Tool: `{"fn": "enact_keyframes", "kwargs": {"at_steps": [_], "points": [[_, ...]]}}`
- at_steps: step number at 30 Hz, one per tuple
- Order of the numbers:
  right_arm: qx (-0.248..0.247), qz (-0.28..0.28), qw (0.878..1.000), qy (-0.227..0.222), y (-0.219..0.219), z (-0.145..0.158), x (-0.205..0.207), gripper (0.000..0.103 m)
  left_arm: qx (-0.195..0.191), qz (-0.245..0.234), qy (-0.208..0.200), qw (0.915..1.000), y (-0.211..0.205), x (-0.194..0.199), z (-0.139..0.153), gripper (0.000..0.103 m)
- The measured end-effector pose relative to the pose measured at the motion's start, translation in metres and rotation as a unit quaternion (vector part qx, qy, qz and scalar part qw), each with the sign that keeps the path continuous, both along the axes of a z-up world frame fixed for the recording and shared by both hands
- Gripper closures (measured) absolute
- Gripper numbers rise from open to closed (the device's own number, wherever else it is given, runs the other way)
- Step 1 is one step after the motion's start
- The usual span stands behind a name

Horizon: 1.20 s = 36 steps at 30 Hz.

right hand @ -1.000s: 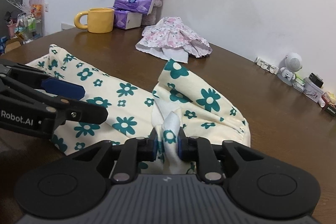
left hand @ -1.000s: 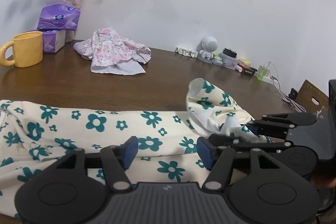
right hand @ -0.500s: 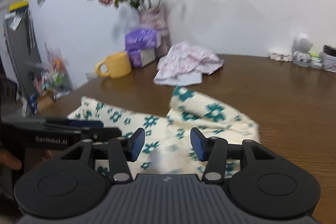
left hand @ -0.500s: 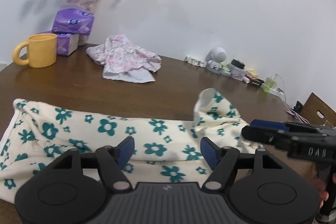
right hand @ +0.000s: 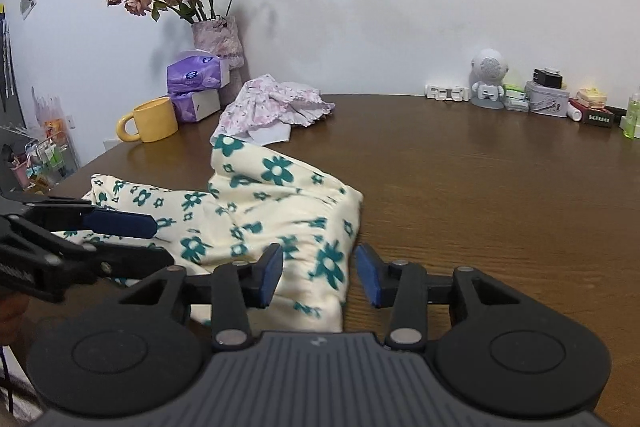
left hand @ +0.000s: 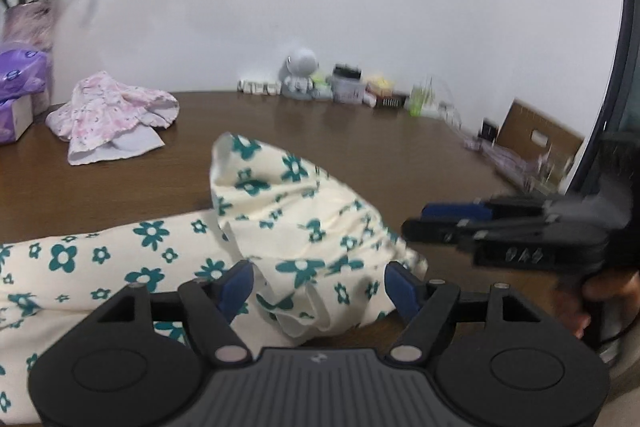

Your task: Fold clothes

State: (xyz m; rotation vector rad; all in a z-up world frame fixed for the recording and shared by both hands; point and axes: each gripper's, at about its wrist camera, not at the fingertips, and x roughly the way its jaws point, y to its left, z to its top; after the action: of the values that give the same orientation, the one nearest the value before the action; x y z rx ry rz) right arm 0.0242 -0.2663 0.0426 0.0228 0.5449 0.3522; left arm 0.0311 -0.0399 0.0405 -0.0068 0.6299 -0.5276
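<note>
A cream garment with teal flowers lies on the brown table, its right end folded up into a raised hump. My left gripper is open, its blue pads spread over the garment's near edge without pinching it. My right gripper is also open, with the garment's near right corner showing between its pads. Each gripper appears in the other's view: the right gripper sits just right of the hump, and the left gripper sits over the garment's left part.
A crumpled pink garment lies further back. A yellow mug, purple tissue packs and a vase of flowers stand at the back left. A small white figure and several small items line the wall.
My right gripper let go of the garment's fold, opened and drew back. The left gripper's view swung right toward the folded hump. The hump has settled lower on the table.
</note>
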Motion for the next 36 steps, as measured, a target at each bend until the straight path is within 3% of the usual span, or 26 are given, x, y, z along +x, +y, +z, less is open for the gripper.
{"fn": "enact_keyframes", "kwargs": {"at_steps": [2, 4, 6, 9, 15, 18, 22, 26, 31, 33, 36], "points": [[0.011, 0.0, 1.0, 0.006, -0.003, -0.005, 0.002, 0.073, 0.015, -0.002, 0.008, 0.9999, -0.006, 0.004, -0.007, 0.052], [0.023, 0.001, 1.0, 0.012, -0.005, -0.01, 0.004, 0.079, 0.03, -0.005, 0.016, 0.9994, -0.009, 0.008, -0.013, 0.079], [0.032, 0.006, 0.999, 0.009, -0.002, -0.014, 0.008, 0.088, 0.042, -0.002, 0.015, 0.999, -0.009, 0.008, -0.015, 0.091], [0.023, 0.018, 1.0, -0.008, 0.009, -0.015, 0.015, 0.092, 0.042, 0.004, 0.015, 0.999, -0.005, 0.009, -0.015, 0.094], [0.02, 0.021, 1.0, -0.01, 0.012, -0.013, 0.026, 0.093, 0.042, 0.017, 0.029, 0.9986, 0.003, 0.011, -0.019, 0.094], [0.03, 0.019, 0.999, -0.003, 0.008, -0.011, 0.03, 0.093, 0.029, 0.03, 0.029, 0.9987, 0.009, 0.011, -0.01, 0.086], [0.044, 0.016, 0.999, 0.006, 0.003, -0.007, 0.036, 0.092, 0.006, 0.031, -0.007, 0.9995, 0.009, 0.011, 0.013, 0.07], [0.048, 0.009, 0.998, 0.024, -0.001, -0.007, 0.051, 0.091, 0.016, 0.021, -0.02, 0.9995, -0.011, 0.029, 0.023, 0.07], [0.027, 0.013, 0.998, 0.051, 0.012, -0.015, 0.071, 0.091, 0.033, 0.046, 0.028, 0.998, -0.026, 0.06, 0.001, 0.071], [0.023, 0.009, 0.998, 0.053, 0.016, -0.018, 0.072, 0.09, 0.018, 0.059, 0.053, 0.9967, -0.021, 0.067, -0.01, 0.072], [0.014, 0.006, 0.999, 0.047, 0.021, -0.023, 0.071, 0.09, 0.011, 0.067, 0.053, 0.9963, -0.019, 0.068, -0.012, 0.072]]}}
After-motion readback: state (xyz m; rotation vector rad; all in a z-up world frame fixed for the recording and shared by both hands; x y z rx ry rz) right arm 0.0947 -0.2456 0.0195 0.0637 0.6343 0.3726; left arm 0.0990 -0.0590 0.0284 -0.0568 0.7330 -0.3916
